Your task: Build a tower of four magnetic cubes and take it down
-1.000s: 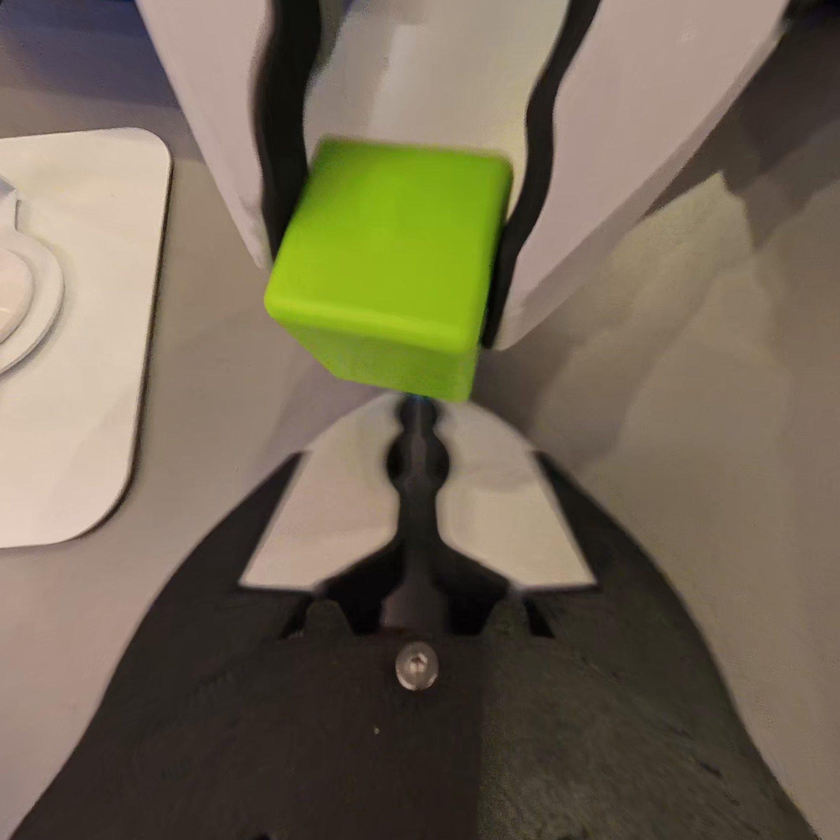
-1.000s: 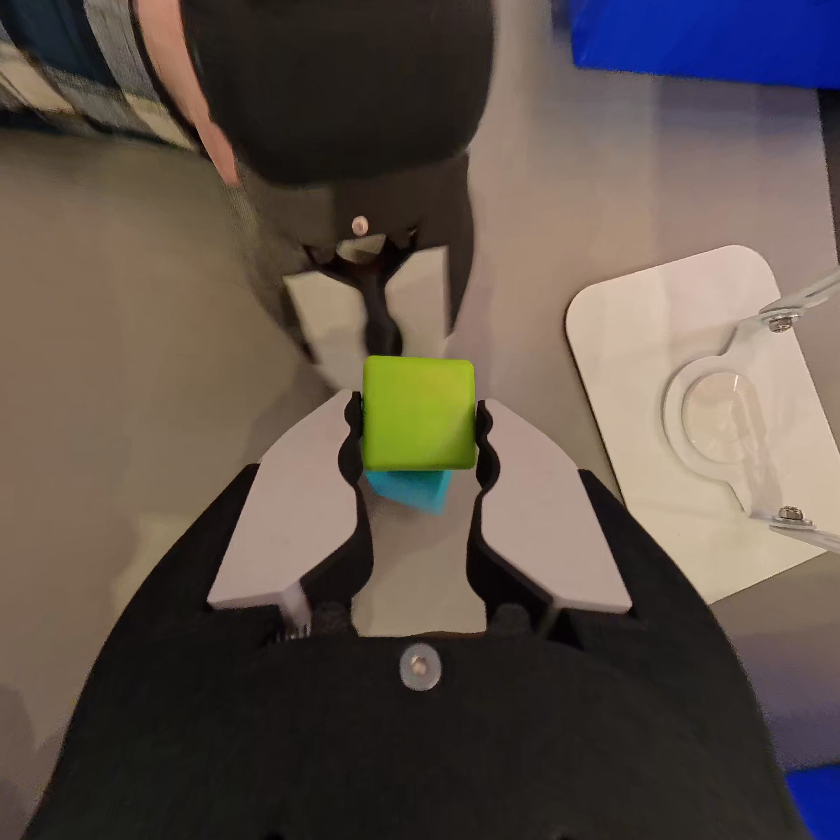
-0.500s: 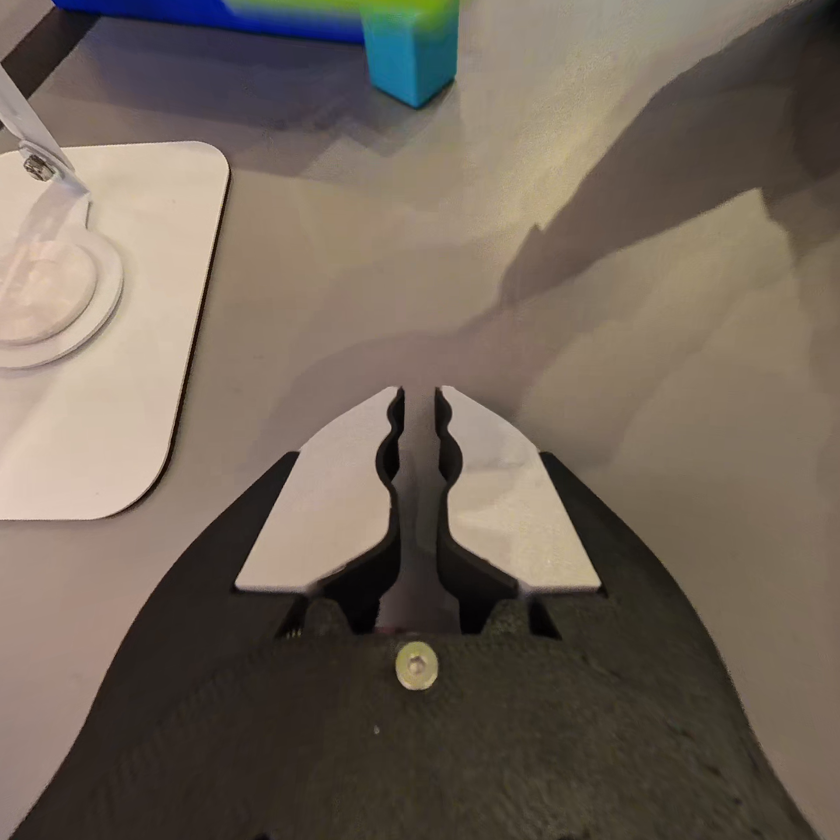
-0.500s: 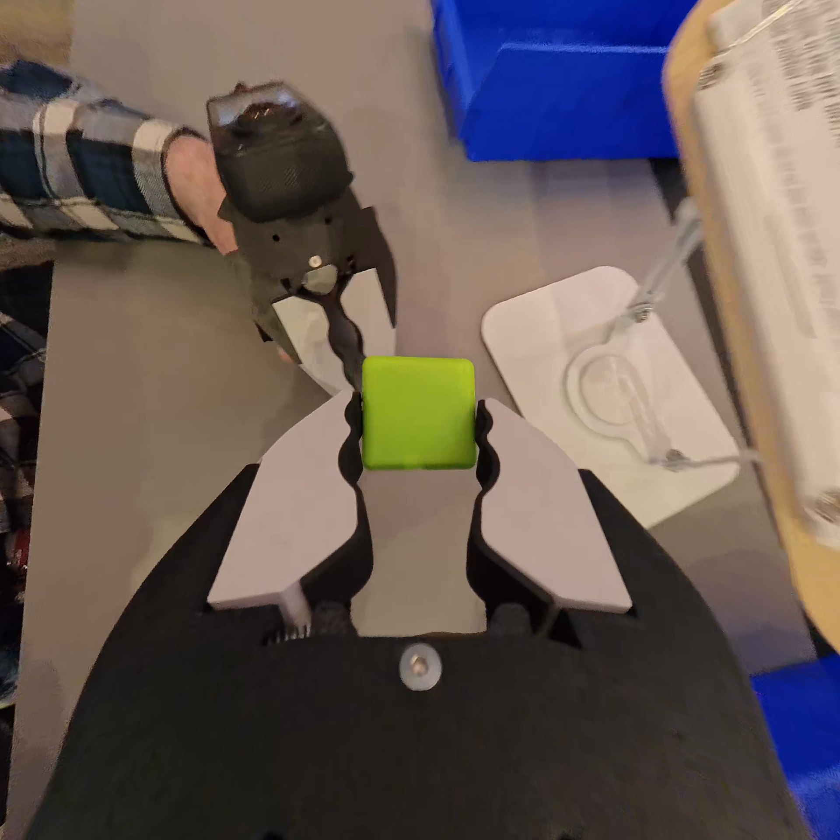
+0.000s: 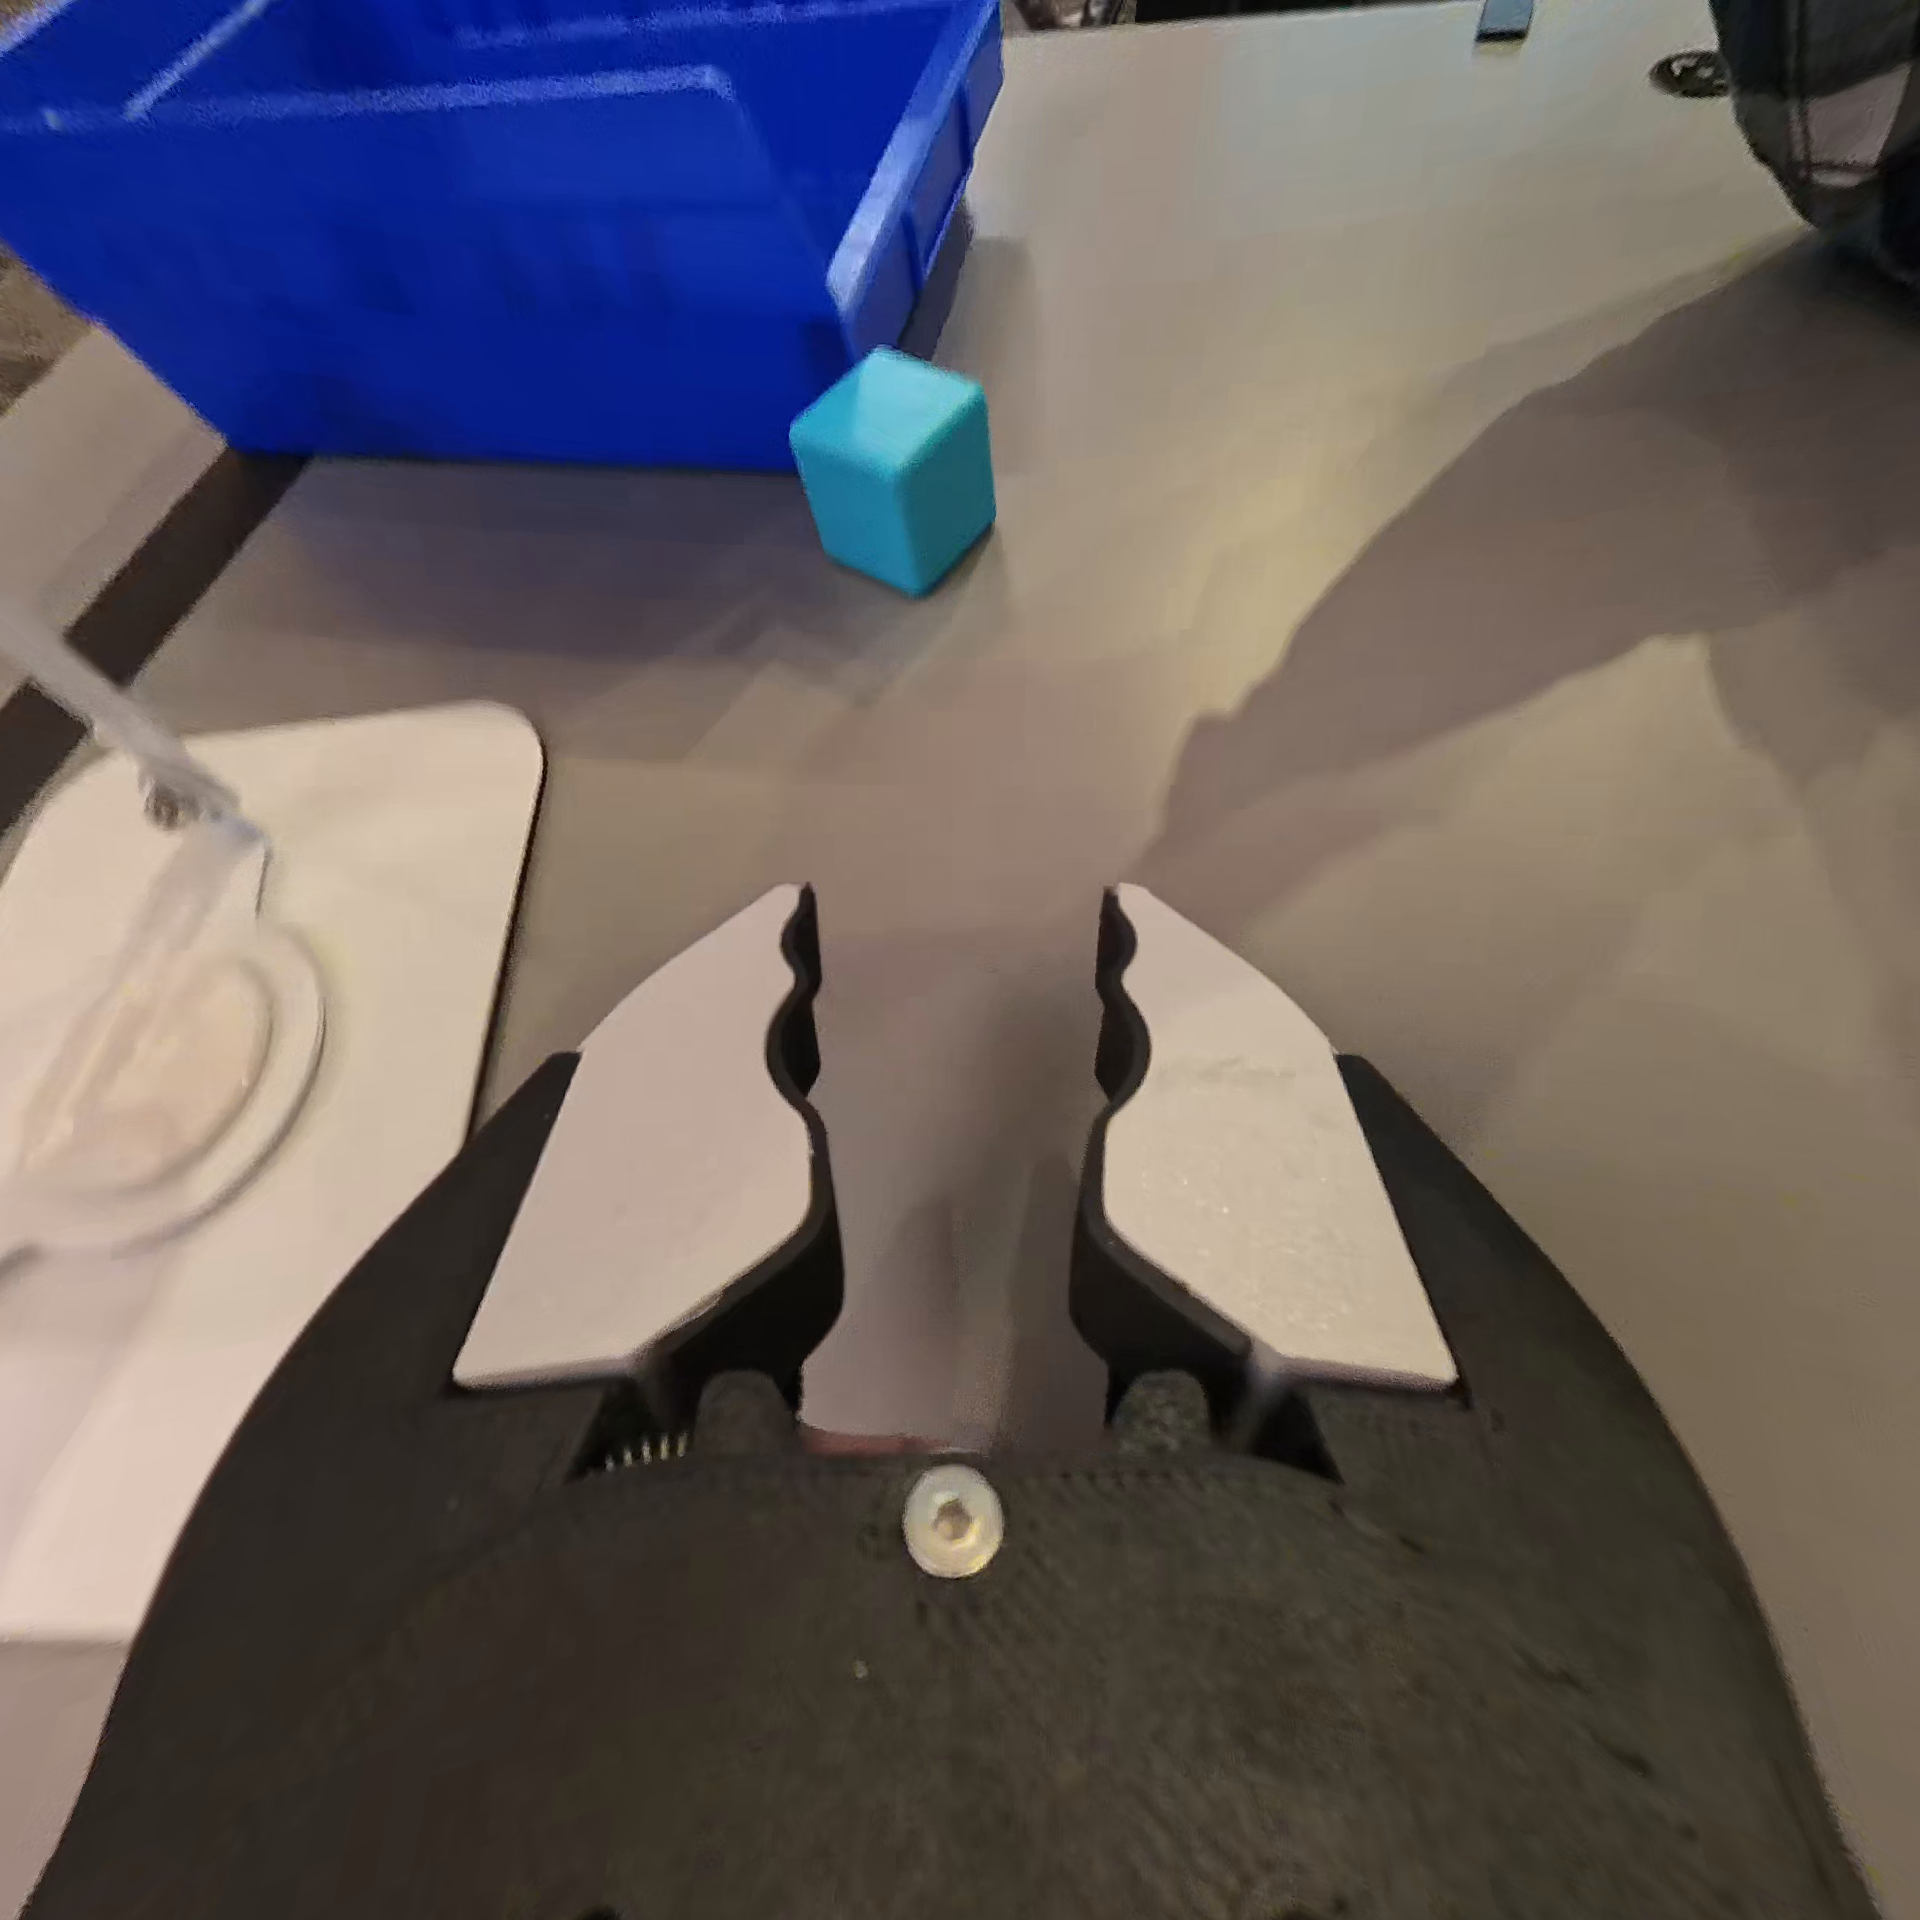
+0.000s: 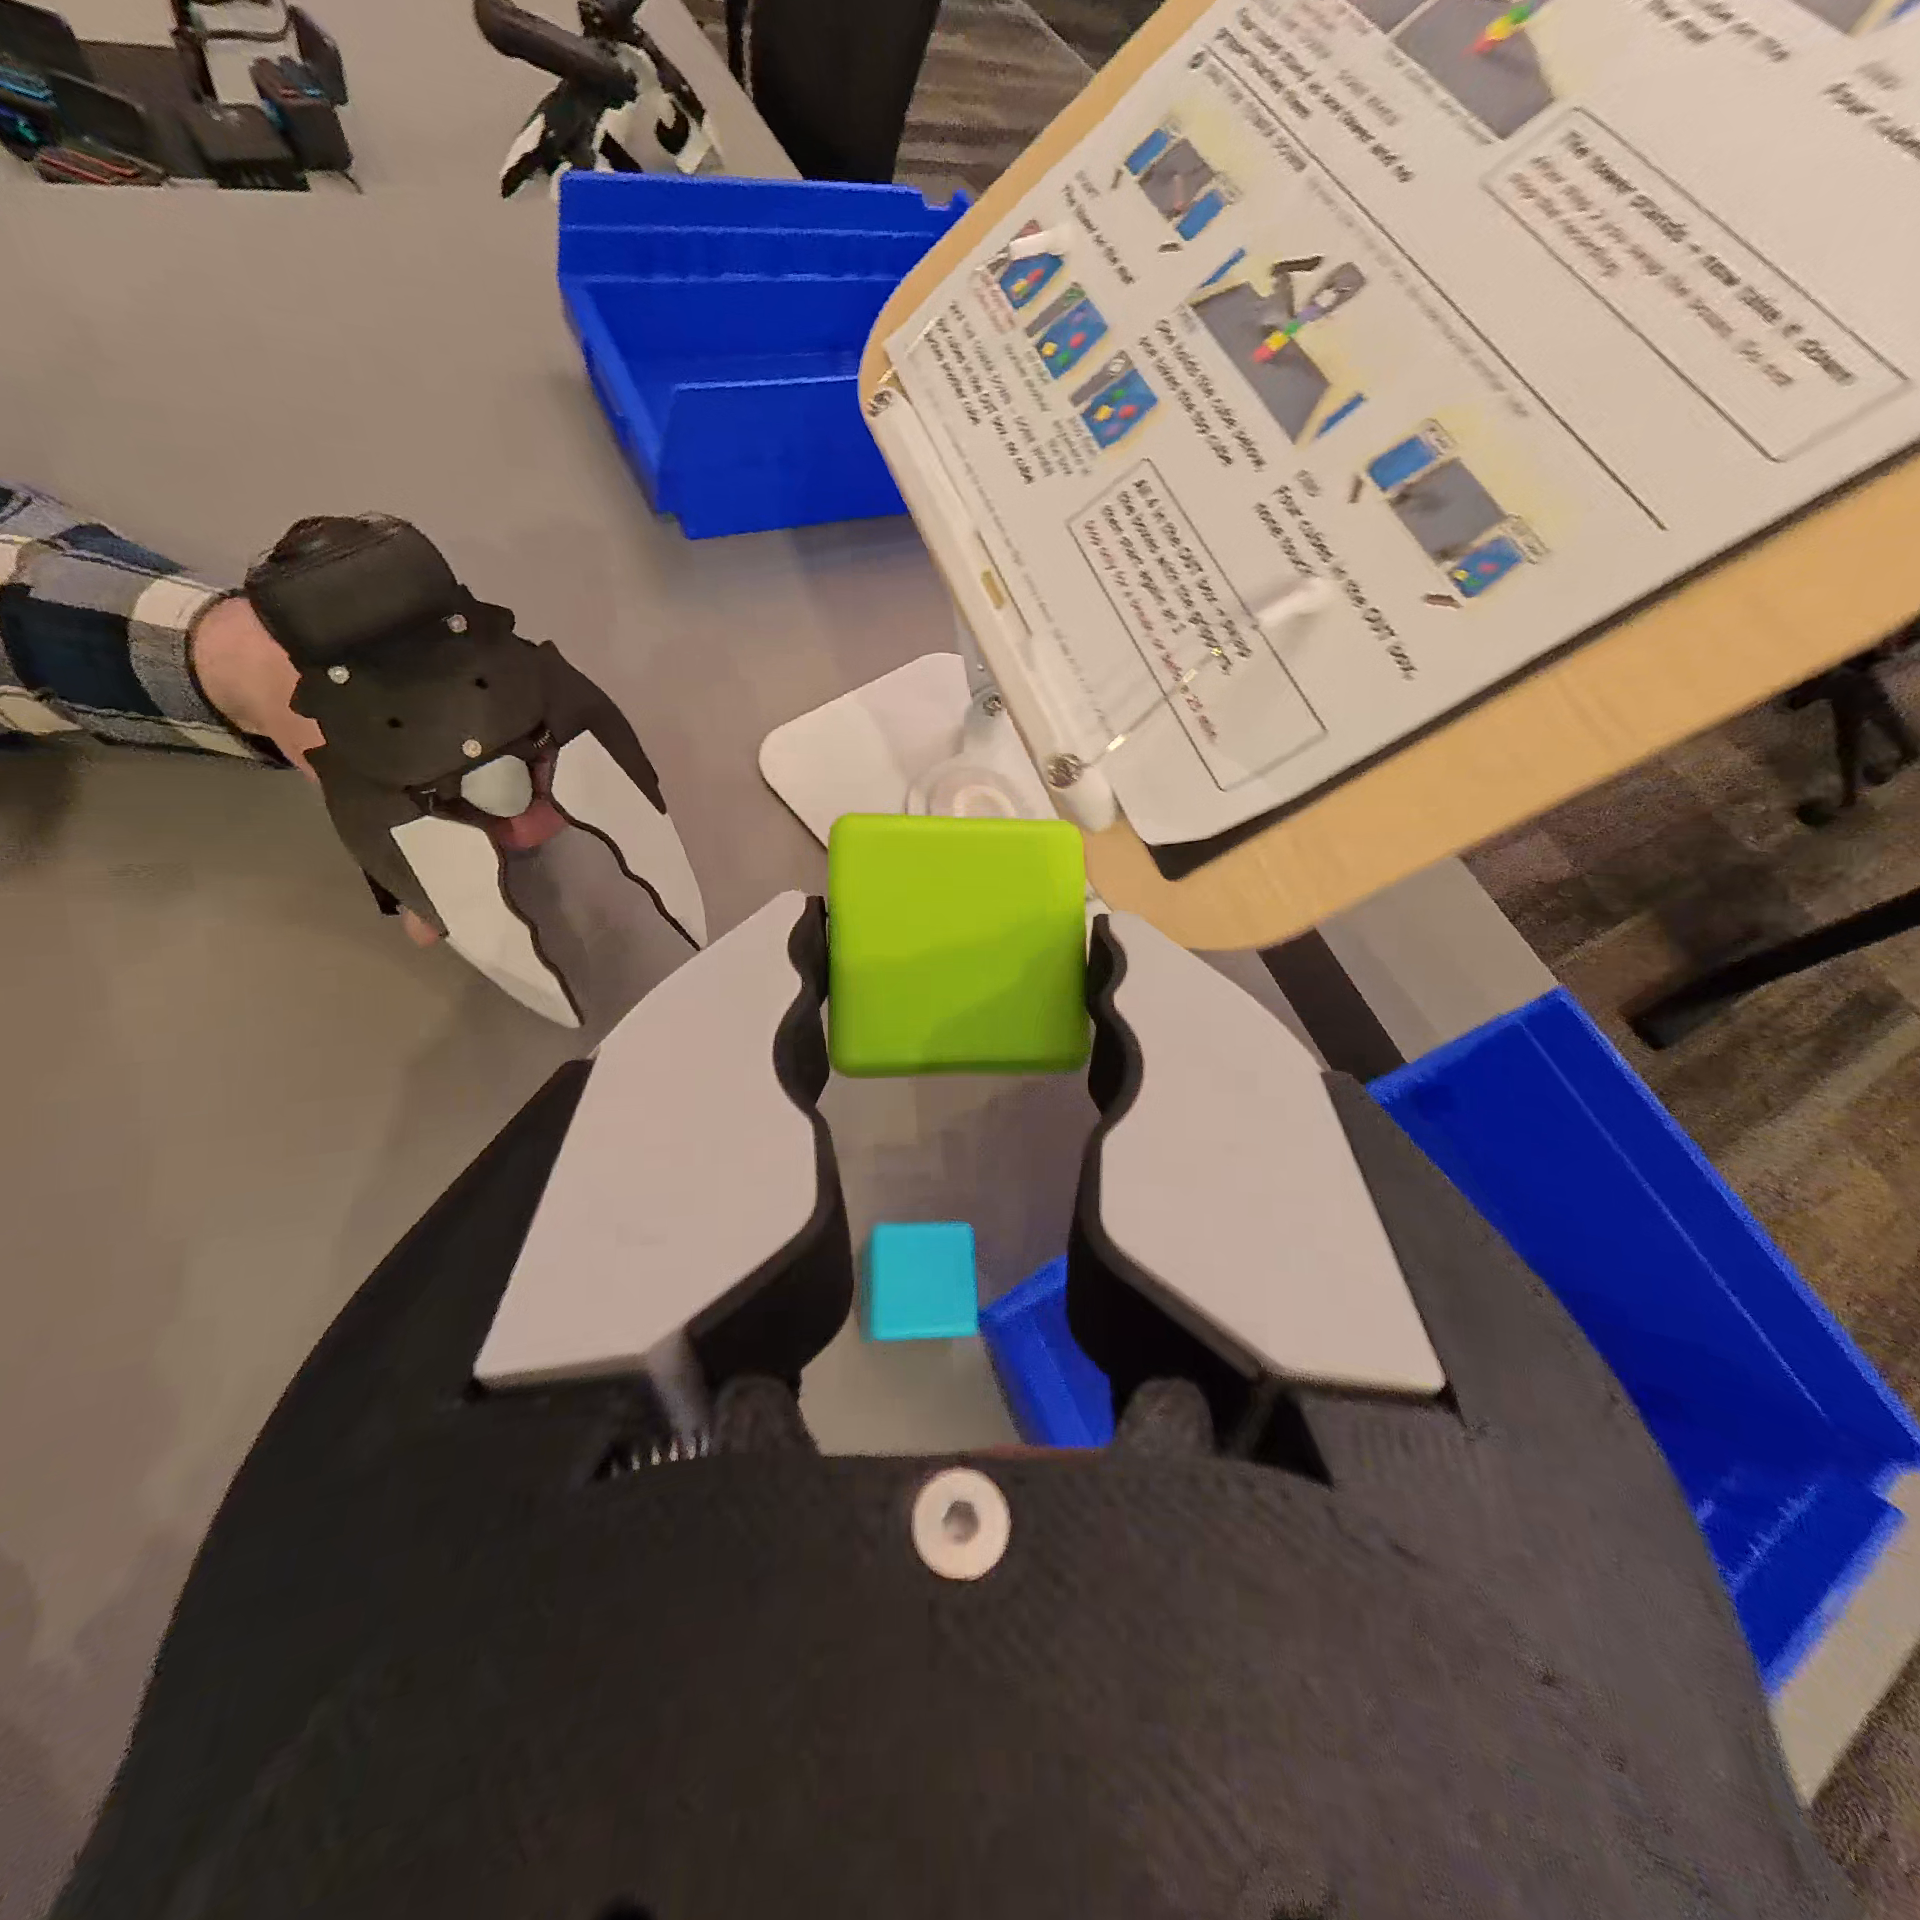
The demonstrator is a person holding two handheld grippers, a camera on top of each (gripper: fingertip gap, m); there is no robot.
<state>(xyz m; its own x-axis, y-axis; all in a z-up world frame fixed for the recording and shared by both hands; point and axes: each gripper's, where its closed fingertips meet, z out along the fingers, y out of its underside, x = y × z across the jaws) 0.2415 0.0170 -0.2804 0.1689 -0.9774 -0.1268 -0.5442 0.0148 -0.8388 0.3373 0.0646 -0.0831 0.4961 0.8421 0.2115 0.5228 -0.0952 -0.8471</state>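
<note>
My right gripper (image 6: 957, 925) is shut on a lime green cube (image 6: 956, 961) and holds it high above the grey table. A teal cube (image 6: 920, 1281) stands alone on the table below it, beside a blue bin. In the left wrist view the teal cube (image 5: 896, 470) stands ahead of my left gripper (image 5: 956, 904), close to a blue bin's corner. My left gripper is open and empty, well short of the teal cube. It also shows in the right wrist view (image 6: 613, 945), at the left over the table.
A blue bin (image 5: 436, 229) stands behind the teal cube; it shows at the lower right in the right wrist view (image 6: 1621, 1226). Another blue bin (image 6: 727, 353) stands farther back. A white stand base (image 5: 343, 935) at the left carries a tilted board with an instruction sheet (image 6: 1434, 395). Several devices lie at the far back.
My right gripper lifted the green cube off the teal cube and rose high. My left gripper drew back from the cubes and opened from nearly shut.
</note>
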